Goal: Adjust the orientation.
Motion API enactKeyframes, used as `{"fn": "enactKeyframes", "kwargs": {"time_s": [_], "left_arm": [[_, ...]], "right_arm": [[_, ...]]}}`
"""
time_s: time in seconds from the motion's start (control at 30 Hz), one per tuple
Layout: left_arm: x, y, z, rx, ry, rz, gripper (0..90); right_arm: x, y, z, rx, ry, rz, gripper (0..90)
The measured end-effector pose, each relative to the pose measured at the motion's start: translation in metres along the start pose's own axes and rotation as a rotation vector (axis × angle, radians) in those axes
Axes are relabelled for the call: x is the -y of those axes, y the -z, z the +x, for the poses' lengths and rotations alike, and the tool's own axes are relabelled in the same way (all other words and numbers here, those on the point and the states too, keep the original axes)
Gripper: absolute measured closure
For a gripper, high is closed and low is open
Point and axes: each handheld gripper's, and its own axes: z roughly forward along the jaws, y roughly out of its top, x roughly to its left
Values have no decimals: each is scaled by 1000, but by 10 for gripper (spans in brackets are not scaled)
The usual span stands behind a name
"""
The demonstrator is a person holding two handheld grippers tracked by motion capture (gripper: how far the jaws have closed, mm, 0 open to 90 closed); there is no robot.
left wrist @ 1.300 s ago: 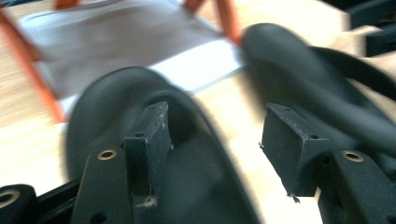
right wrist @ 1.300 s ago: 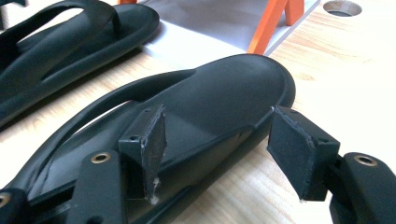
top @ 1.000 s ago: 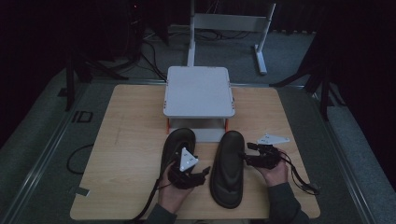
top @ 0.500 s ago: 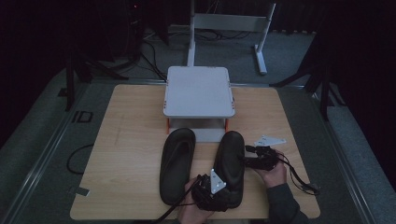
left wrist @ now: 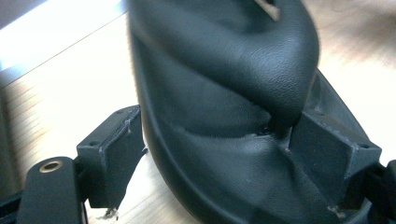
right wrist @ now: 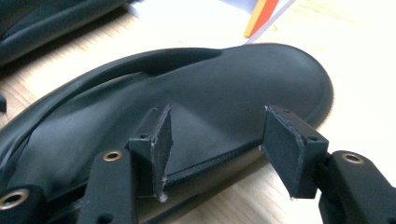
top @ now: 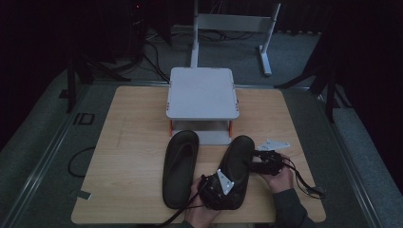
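Note:
Two black slippers lie side by side on the wooden table [top: 133,123], toes toward the white stand. My left gripper [top: 226,192] is at the heel of the right slipper [top: 240,154]; in the left gripper view its open jaws straddle that heel [left wrist: 224,93], one pad close on each side. My right gripper [top: 253,161] is at the slipper's right edge near the toe, and it is open. In the right gripper view its pads [right wrist: 159,135] hover over the sole [right wrist: 210,88] with a wide gap. The left slipper [top: 180,166] lies untouched.
A white raised stand [top: 202,92] with orange legs [right wrist: 264,14] sits at the table's middle back, just beyond the slippers' toes. The left slipper's edge [right wrist: 46,23] appears in the right gripper view. Cables trail on the floor around the table.
My left gripper has moved from the left slipper's heel across to the right slipper's heel. The right gripper has stayed at that slipper's right edge.

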Motion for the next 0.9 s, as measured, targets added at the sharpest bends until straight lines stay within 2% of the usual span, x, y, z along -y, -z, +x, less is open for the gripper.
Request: {"fn": "enactKeyframes", "kwargs": {"time_s": [0.03,0.1,0.17,0.3,0.47,0.53,0.9], "left_arm": [[1,0,4,3,17,5,181],[2,1,8,-20,28,8,185],[1,1,15,-34,51,9,237],[-4,-3,26,-49,95,20,252],[-7,-9,31,-43,123,16,270],[-10,-12,33,-38,141,14,307],[-26,-28,42,-46,166,24,320]], "right_arm": [[1,1,0,0,-3,4,422],[2,4,1,-5,-3,10,425],[4,8,3,-9,1,19,426],[8,12,5,-32,1,27,437],[15,20,9,-68,-12,37,462],[18,22,11,-89,-15,37,464],[24,25,21,-160,-22,36,522]]}}
